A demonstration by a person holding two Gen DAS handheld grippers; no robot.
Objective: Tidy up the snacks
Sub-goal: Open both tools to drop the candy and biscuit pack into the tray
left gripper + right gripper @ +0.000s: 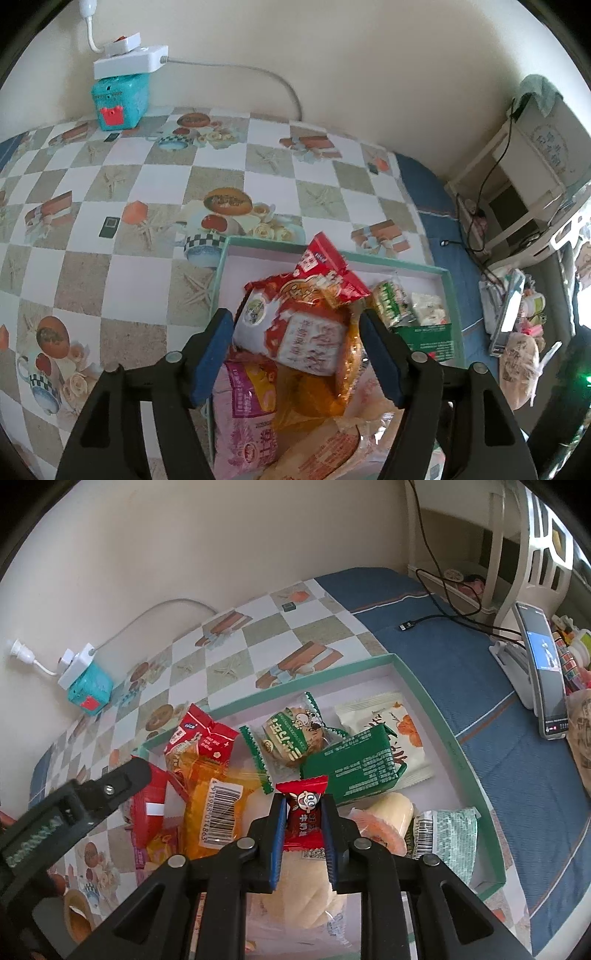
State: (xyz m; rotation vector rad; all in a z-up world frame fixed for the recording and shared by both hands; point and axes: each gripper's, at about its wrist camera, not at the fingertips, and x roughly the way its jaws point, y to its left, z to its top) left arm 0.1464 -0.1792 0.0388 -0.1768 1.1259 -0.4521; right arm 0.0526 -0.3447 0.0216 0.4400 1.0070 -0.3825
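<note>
**A:** Left wrist view: left gripper is over the near-left end of the teal-rimmed box. Jaws apart, straddling a red-and-white snack bag. Blue pads sit at its two sides; the right one meets an orange wrapper's edge, but contact with the bag itself I can't confirm. No squeeze visible.

**B:** What's under that bag?

**A:** Orange wrapped snack and a pink packet, both partly covered. A small red packet leans on the pile's far side. Green-and-white wrapped cookie and a dark green packet lie to the right, inside the box.

**B:** Right side?

**A:** Right wrist view: right gripper has its jaws clamped on a small red candy packet, cartoon face on the front. Packet stands upright between the pads, top edge poking above them. It's held over the box interior, above a pale bun in clear wrap.

**B:** Box location?

**A:** On the worktop, checkered cloth, right edge toward the blue cover. The left gripper's finger enters from the left of this view, near the orange snack.

**B:** Other contents, same view?

**A:** White packet with an orange leaf print, partly under the green one. Round orange jelly cup and a pale green packet with a barcode at the near right.

**B:** Off the box?

**A:** Teal container by the wall with a white power strip on top. Phone on a stand at the far right.
</note>
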